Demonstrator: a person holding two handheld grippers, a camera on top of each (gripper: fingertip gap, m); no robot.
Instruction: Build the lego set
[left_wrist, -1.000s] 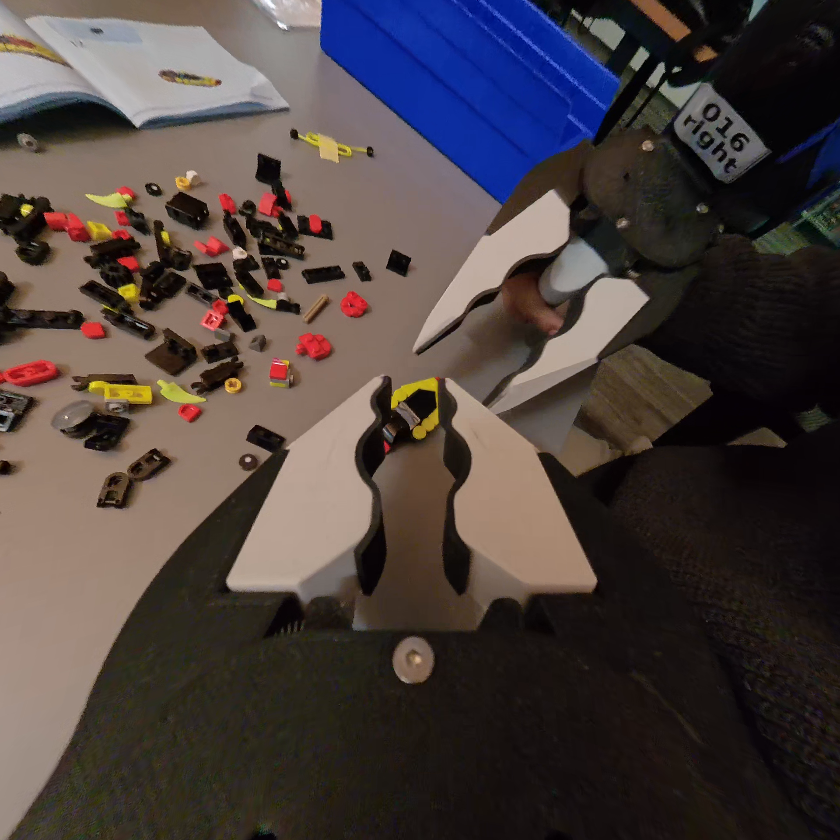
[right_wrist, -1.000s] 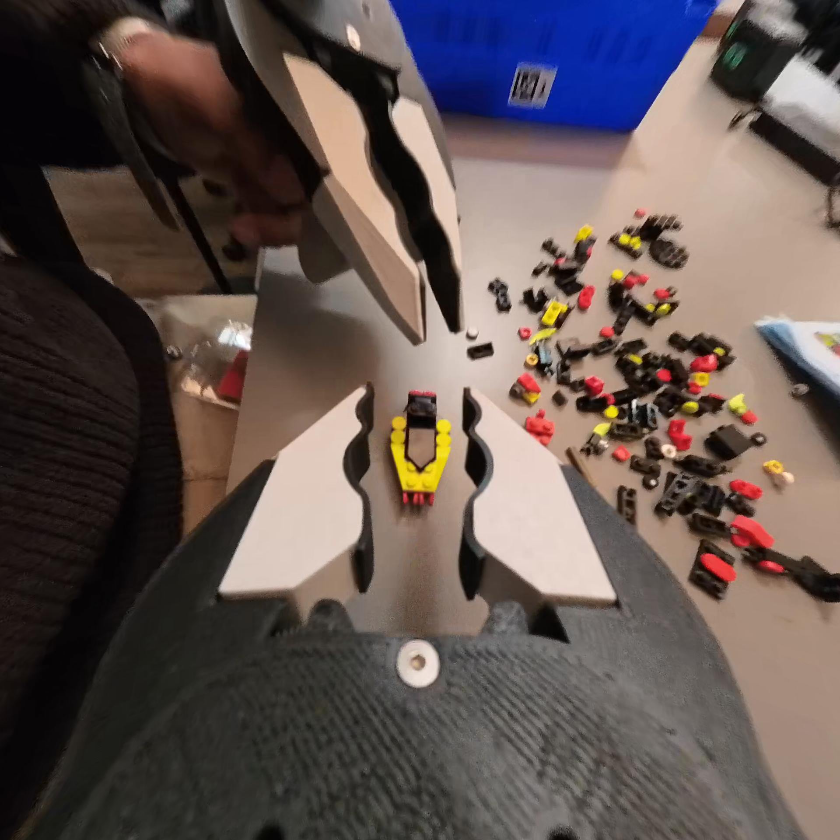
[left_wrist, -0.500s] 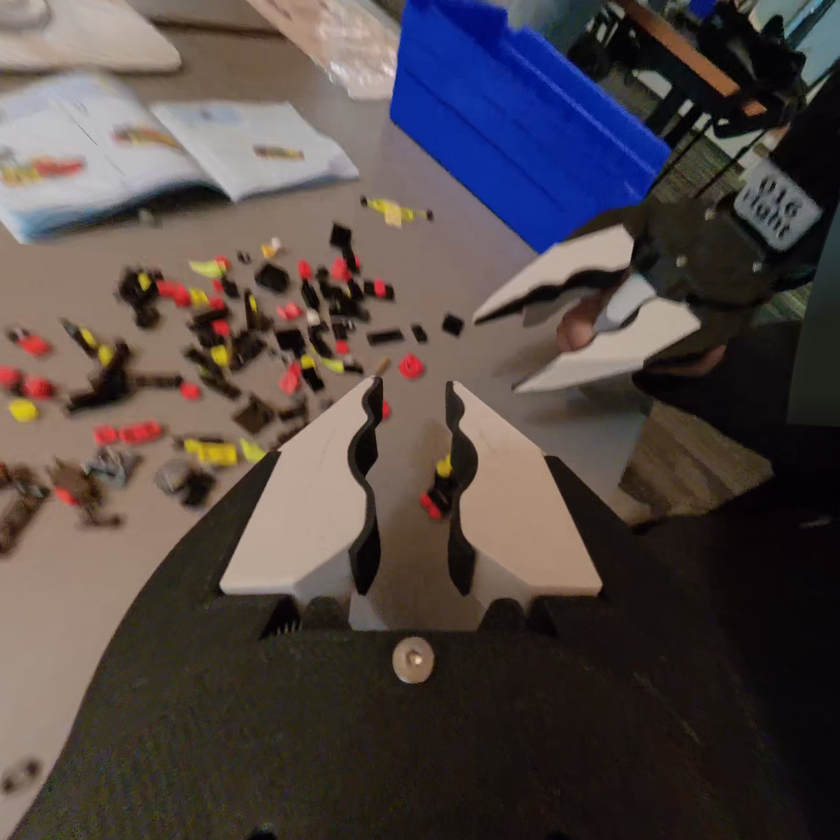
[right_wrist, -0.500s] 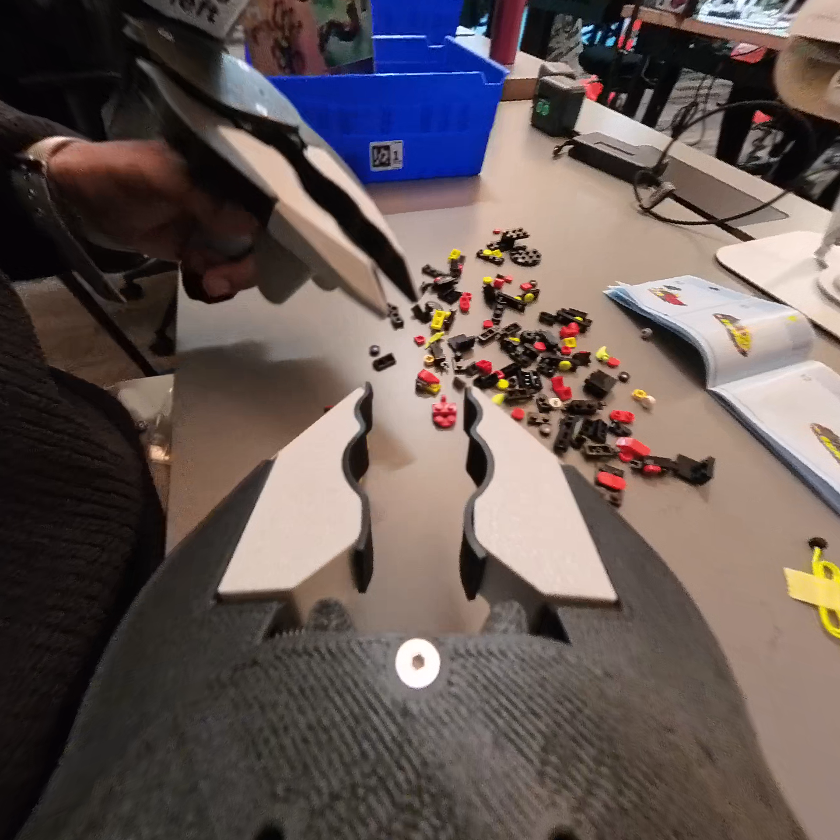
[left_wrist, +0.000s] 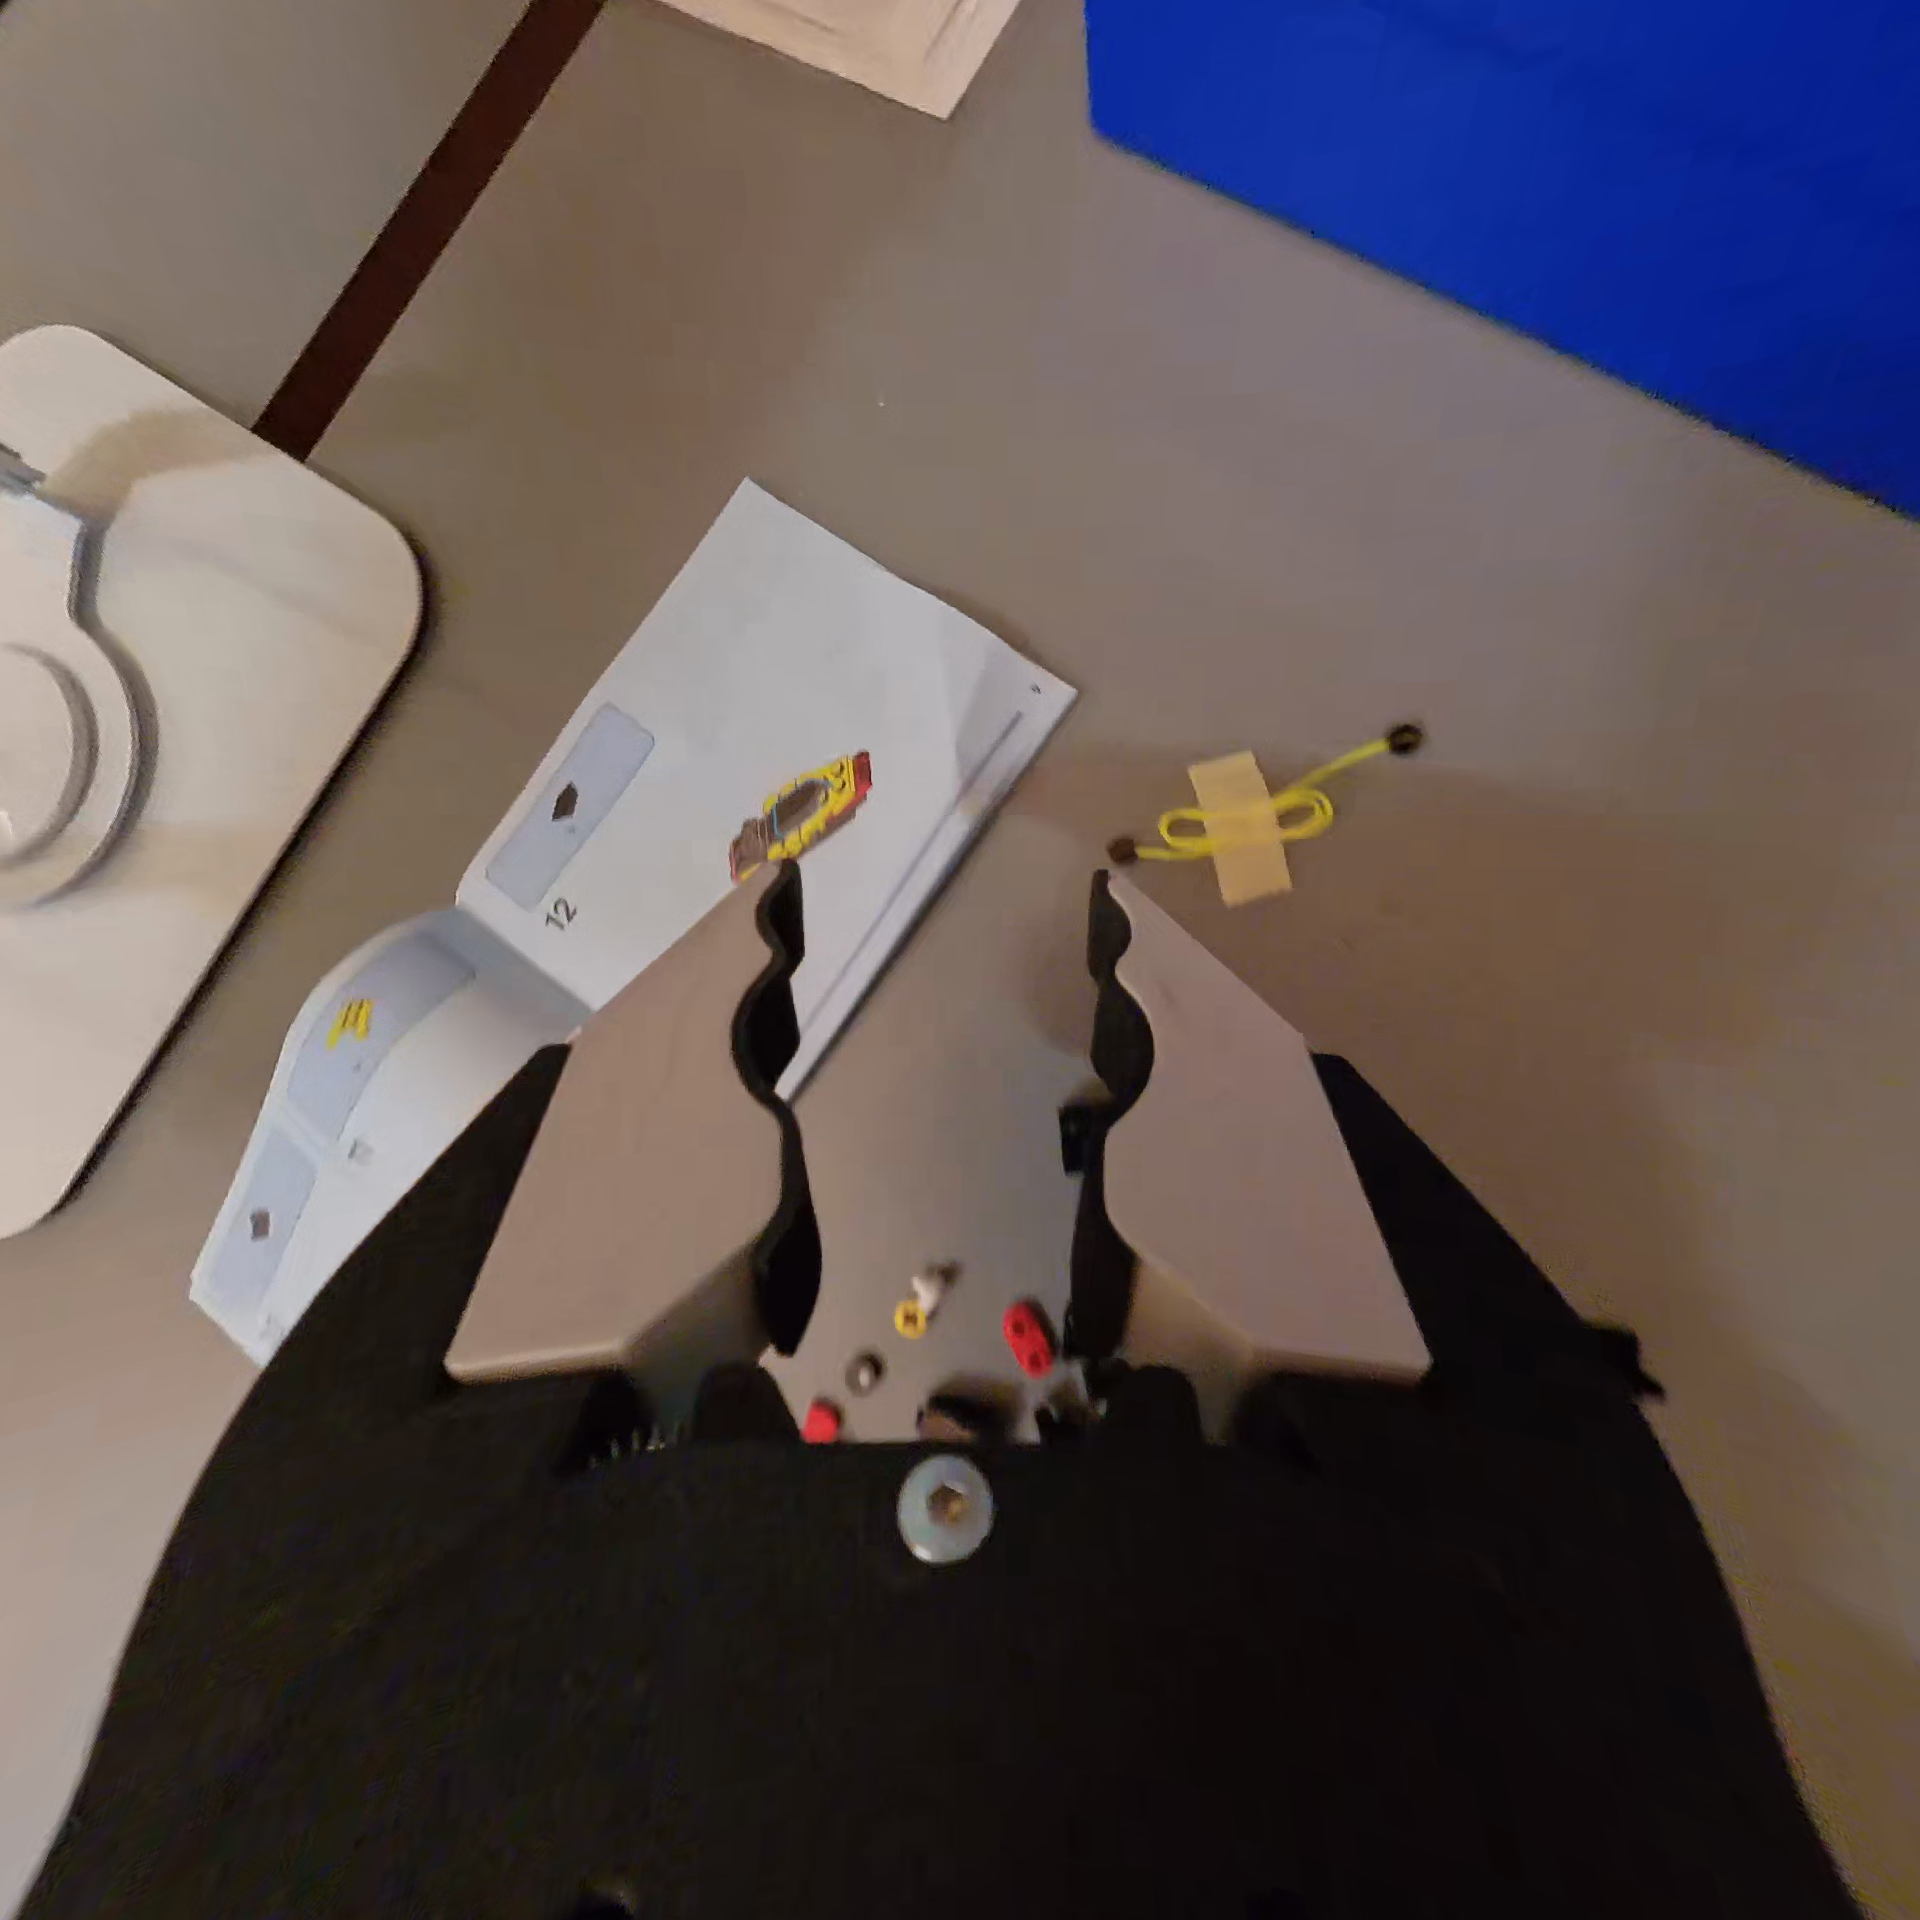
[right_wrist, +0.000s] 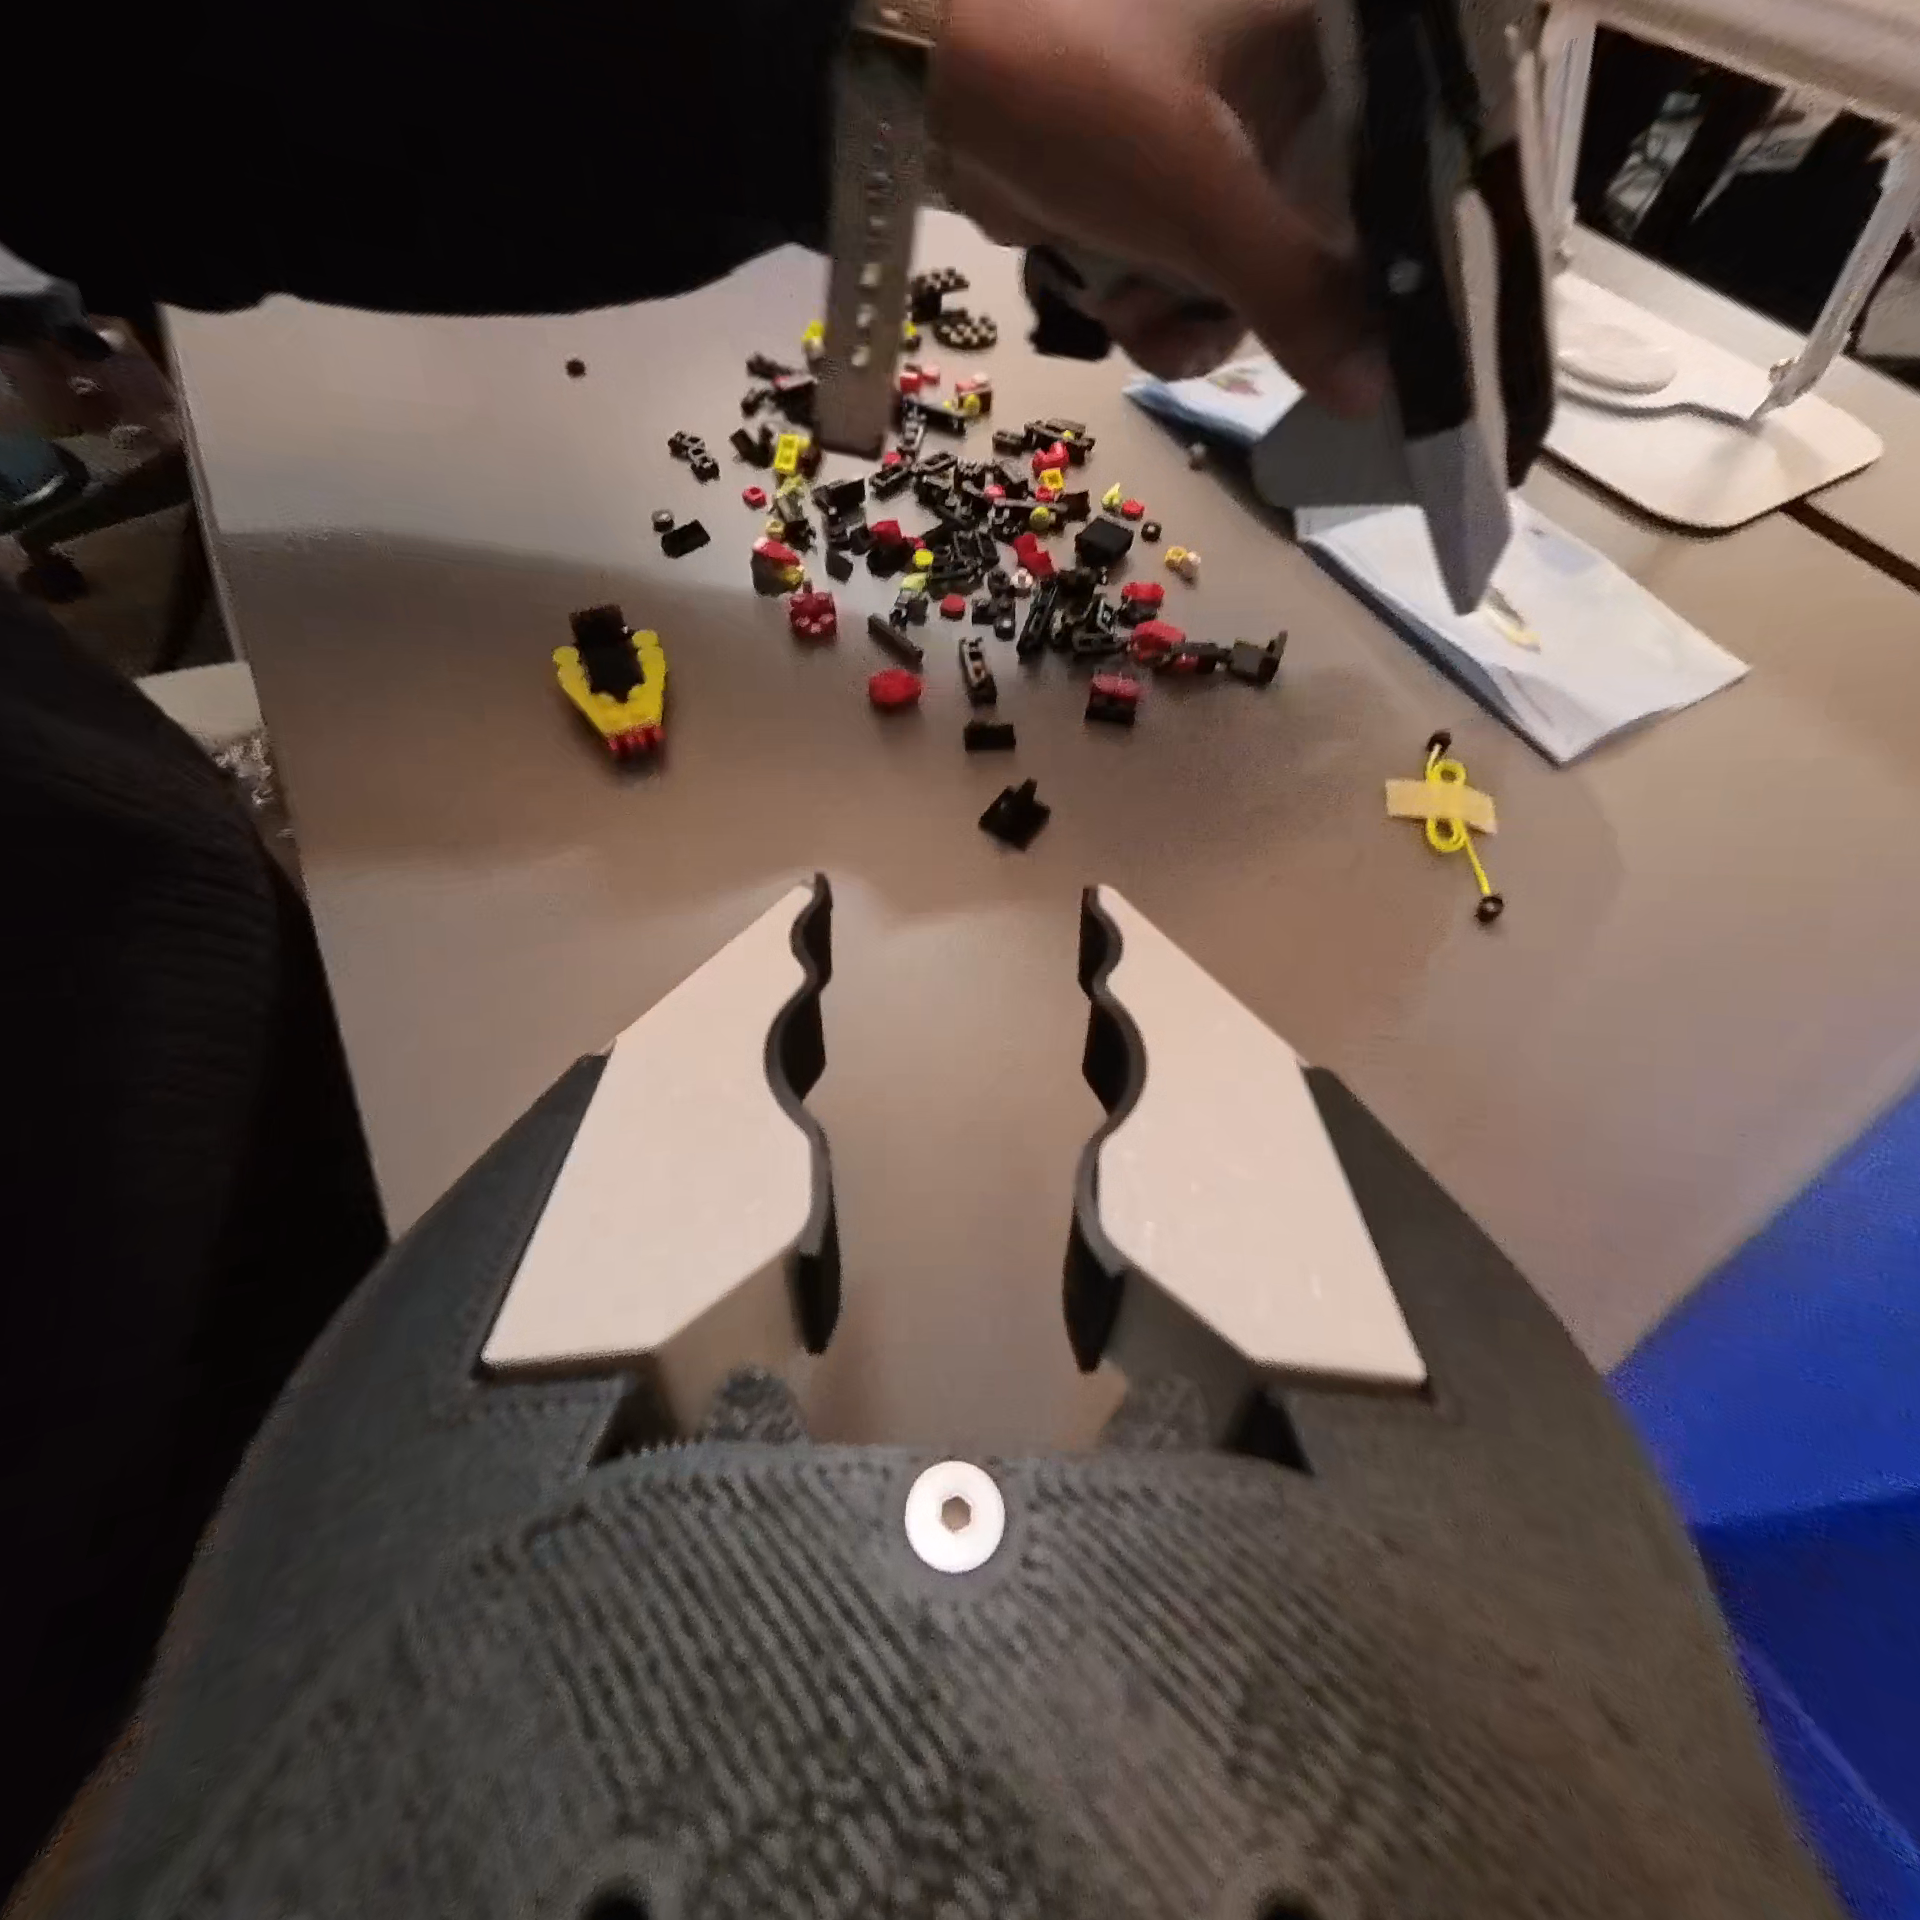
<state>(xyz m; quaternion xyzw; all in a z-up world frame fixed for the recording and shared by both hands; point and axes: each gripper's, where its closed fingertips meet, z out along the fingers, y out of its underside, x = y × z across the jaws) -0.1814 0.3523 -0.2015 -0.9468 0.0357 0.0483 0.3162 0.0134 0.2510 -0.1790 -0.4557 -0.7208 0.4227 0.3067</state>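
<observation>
My left gripper (left_wrist: 943, 883) is open and empty. It hangs over the open instruction booklet (left_wrist: 790, 727), near the page's drawing of a yellow model. The same gripper (right_wrist: 1470, 520) shows in the right wrist view, held by a hand above the booklet (right_wrist: 1558, 644). My right gripper (right_wrist: 954, 896) is open and empty above bare table. A small yellow, black and red brick model (right_wrist: 613, 681) lies on the table to its far left. A pile of loose black, red and yellow bricks (right_wrist: 966, 530) lies beyond it, with one black piece (right_wrist: 1013, 810) closest to the fingertips.
A yellow cord with a strip of tape (left_wrist: 1242, 826) (right_wrist: 1444, 805) lies right of the booklet. A blue bin (left_wrist: 1558, 208) (right_wrist: 1818, 1351) stands at the right. A white stand base (left_wrist: 156, 727) (right_wrist: 1683, 436) sits beside the booklet. Small loose pieces (left_wrist: 1023, 1335) lie under my left gripper. My left tips are about 15 centimeters from the black piece (right_wrist: 1013, 810), my right tips only 9 centimeters.
My left gripper let go of the yellow brick model, opened wide and swung over to the booklet. My right gripper drew back from the model and opened a little more.
</observation>
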